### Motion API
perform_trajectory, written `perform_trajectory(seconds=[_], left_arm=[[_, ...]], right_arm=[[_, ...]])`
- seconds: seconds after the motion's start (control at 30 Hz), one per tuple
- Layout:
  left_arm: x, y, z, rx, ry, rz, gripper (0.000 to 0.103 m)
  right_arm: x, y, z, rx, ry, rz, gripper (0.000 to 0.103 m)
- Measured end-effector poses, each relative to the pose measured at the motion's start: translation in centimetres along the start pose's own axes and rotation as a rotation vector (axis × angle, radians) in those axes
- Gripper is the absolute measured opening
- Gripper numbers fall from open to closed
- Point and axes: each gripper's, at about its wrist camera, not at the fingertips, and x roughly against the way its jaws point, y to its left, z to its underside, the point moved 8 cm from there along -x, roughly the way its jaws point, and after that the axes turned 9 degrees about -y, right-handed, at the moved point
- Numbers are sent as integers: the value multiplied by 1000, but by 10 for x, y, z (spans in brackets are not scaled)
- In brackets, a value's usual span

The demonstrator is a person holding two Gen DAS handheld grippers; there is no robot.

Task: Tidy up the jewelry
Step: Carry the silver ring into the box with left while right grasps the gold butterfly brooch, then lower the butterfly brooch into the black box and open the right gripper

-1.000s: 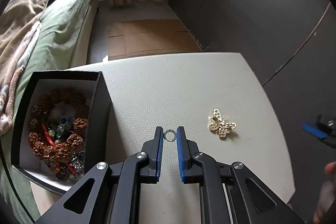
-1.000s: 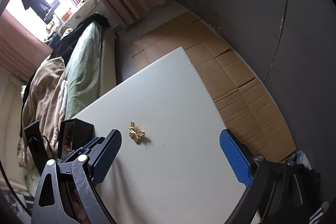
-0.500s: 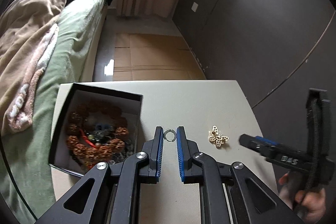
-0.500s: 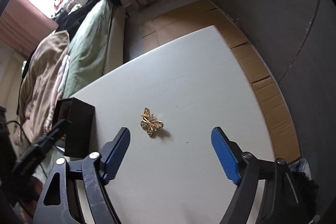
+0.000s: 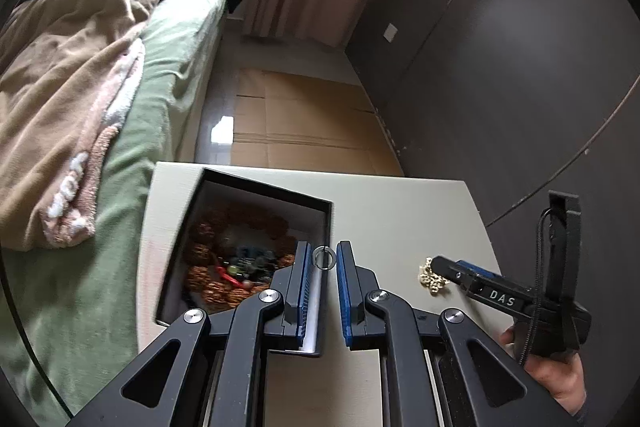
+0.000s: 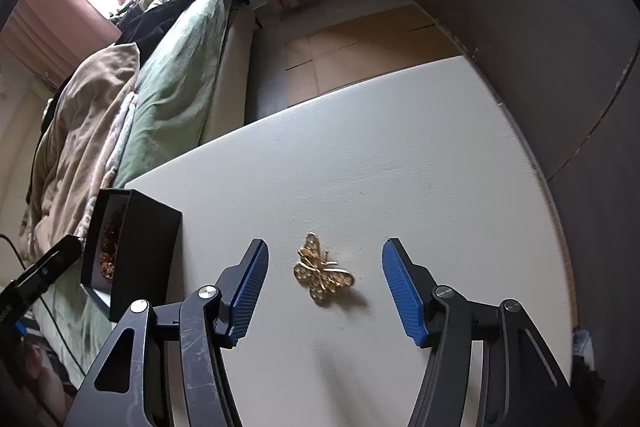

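Pinching a small silver ring (image 5: pixel 323 257) between its blue pads, the left gripper (image 5: pixel 323 259) hangs at the near right corner of the black box (image 5: pixel 256 190), the ring just over the box's right wall. The ring looks light, hard and slick; it is held only at two spots on its rim, so I judge it could twist or slip out with any jolt. It is a thin plain band, too small to show more.

The right gripper (image 6: pixel 324 265) stands wide open, low above the desk (image 6: pixel 400 155), one finger on each side of the gold butterfly brooch (image 6: pixel 323 274), touching neither wing as far as I can tell. The brooch lies flat, its openwork wings set with tiny pale stones. It seems stiff, light and thin, so it may skate on the smooth top; closing across the wings and scooping at their edges looks the surest hold, with gentle force because the fine wirework could bend.

Inside the box, beyond the left gripper, lies a brown bead bracelet (image 5: pixel 208 251) ringed around darker small pieces that are too blurred to name. Beyond the desk are a green bed (image 6: pixel 180 67) and flattened cardboard (image 5: pixel 304 123) on the floor.
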Motion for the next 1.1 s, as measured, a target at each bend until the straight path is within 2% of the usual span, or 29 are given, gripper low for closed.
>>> perform_trajectory(seconds=[0.13,0.27,0.37,0.63,0.8,0.87,0.9,0.93,0.97,1.0,1.1], left_arm=[[6,13,-6,18,-12,-14,13],[8,26,-10,37,-14,-28,13],[10,34,-12,50,-17,-39,13],[5,39,-12,72,3,-43,13],[-2,35,-10,88,30,-12,14],[-5,36,-9,110,45,-5,21],[-5,39,-10,119,43,-14,39],[-4,41,-11,122,34,-24,66],[-2,42,-13,124,20,-30,75],[2,43,-16,127,-1,-31,81],[10,46,-21,128,-20,-31,81]], right_arm=[[-6,1,5,7,32,14,45],[-5,-1,10,17,55,48,24],[-5,1,15,23,81,33,14],[-5,15,16,39,82,6,14],[9,32,3,15,30,-70,14],[14,43,-1,15,9,-111,14],[16,47,-3,14,2,-126,14],[18,52,-4,13,-5,-145,14],[20,57,-5,12,-12,-165,14],[22,62,-5,11,-18,-181,14],[28,79,-8,4,-38,-240,14]])
